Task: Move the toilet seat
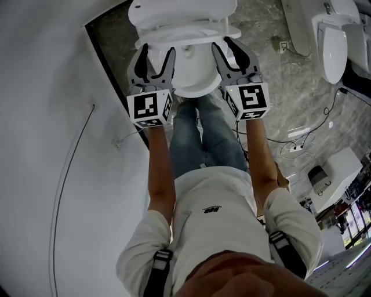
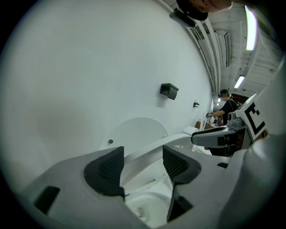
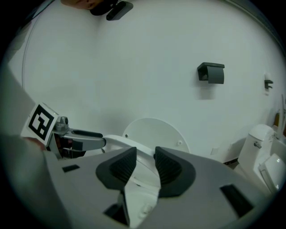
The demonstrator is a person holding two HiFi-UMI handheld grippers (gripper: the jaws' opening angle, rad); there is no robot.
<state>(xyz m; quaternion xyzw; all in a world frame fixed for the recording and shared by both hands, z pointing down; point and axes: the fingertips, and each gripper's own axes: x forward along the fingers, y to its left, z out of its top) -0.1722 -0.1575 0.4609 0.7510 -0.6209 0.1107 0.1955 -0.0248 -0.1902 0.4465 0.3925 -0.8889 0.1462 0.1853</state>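
The white toilet (image 1: 191, 78) stands at the top of the head view with its round lid (image 1: 179, 11) up against the wall. Its seat ring (image 1: 185, 28) is raised off the bowl. My left gripper (image 1: 157, 52) holds the ring's left side. In the left gripper view the seat ring (image 2: 147, 151) runs between the wide-set pads of that gripper (image 2: 144, 162). My right gripper (image 1: 225, 45) is on the ring's right side. In the right gripper view the ring (image 3: 120, 142) fills the narrow gap in that gripper (image 3: 144, 163). The lid (image 3: 154, 132) shows behind.
A white wall (image 1: 52, 116) runs close along the left, with a black fixture (image 3: 211, 72) mounted on it. A second toilet (image 1: 333, 40) stands at the right. Cables (image 1: 301, 145) lie on the marble floor. My legs (image 1: 203, 133) stand right before the bowl.
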